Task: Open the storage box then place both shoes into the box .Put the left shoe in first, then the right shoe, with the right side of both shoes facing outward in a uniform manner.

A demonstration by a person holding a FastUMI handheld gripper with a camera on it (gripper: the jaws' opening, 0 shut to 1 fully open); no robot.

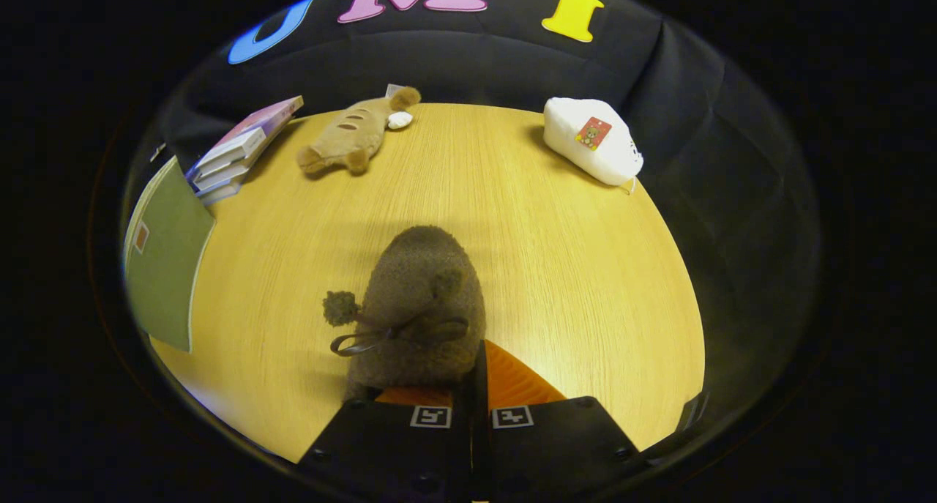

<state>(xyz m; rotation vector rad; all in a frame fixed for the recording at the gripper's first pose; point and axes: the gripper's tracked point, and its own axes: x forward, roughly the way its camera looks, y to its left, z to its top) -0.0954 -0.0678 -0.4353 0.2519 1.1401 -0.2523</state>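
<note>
Gripper (pixel 472 386) fingers closed together, pinching the rear edge of the brown fuzzy shoe (pixel 421 305) (bow and pom-pom on top). Shoe sits on the wooden table (pixel 571 269), toe pointing beyond the fingers toward a plush toy (pixel 355 133).

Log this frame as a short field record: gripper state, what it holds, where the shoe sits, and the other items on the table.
gripper: gripper with fingers close together, apparently pinching the rear edge of the shoe
held item: brown fuzzy shoe, with a bow and pompom, extending ahead of the fingers
surface: round wooden table
beyond shoe: bread-shaped plush toy, white plush toy
left of shoe: stack of books, green folder
task stage: shoe not yet in a box
</note>
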